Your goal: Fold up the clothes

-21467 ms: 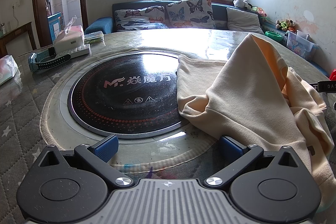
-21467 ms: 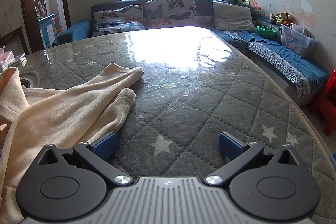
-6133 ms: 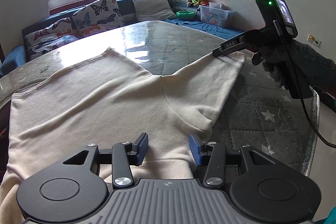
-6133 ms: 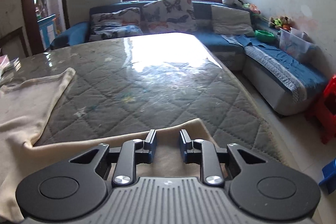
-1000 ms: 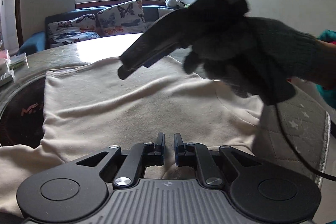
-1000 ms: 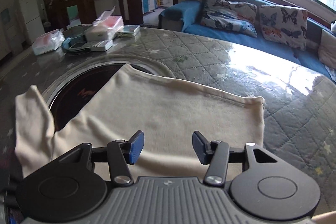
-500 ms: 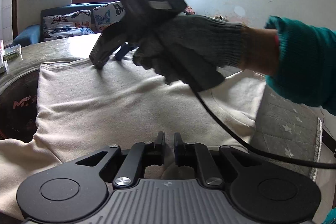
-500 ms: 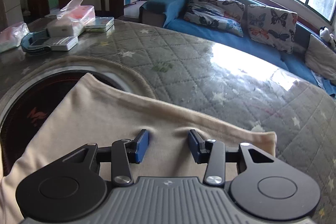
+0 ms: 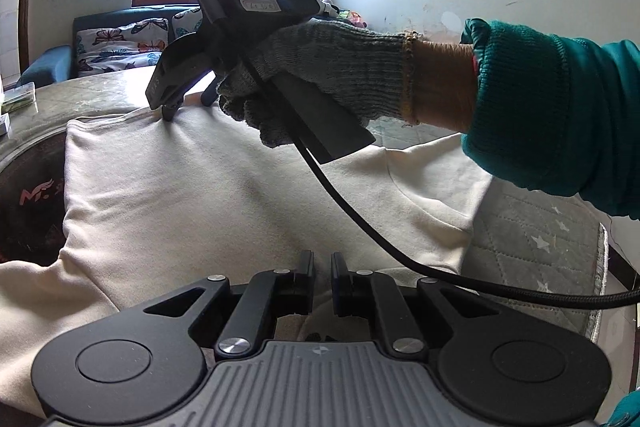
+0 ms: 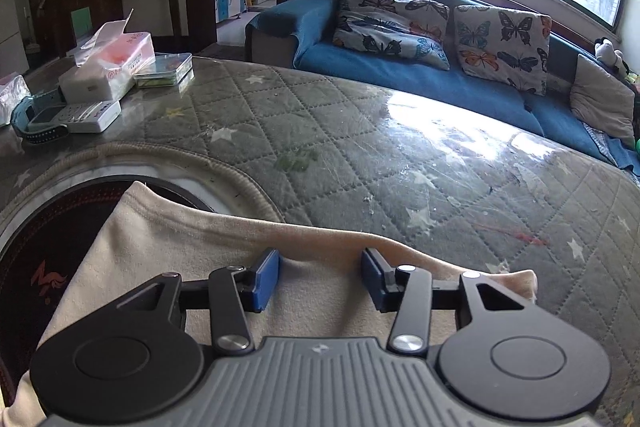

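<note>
A cream sweatshirt (image 9: 224,195) lies spread on the quilted table, partly over the black induction hob (image 9: 24,203). My left gripper (image 9: 322,269) is shut on the sweatshirt's near edge. My right gripper (image 10: 320,275) is open, its blue pads straddling the far hem of the sweatshirt (image 10: 192,239) and resting on the cloth. In the left wrist view the right gripper (image 9: 176,107), held by a gloved hand (image 9: 320,67), presses its tips into the far hem.
A tissue box (image 10: 108,67), a tin (image 10: 164,71), a white remote (image 10: 80,115) and a watch (image 10: 28,123) sit at the table's far left. A blue sofa with butterfly cushions (image 10: 400,27) stands behind. The table edge (image 9: 600,267) is at the right.
The right gripper moved down and forward onto the far hem of the sweatshirt, jaws still open. The left gripper stayed shut on the near edge.
</note>
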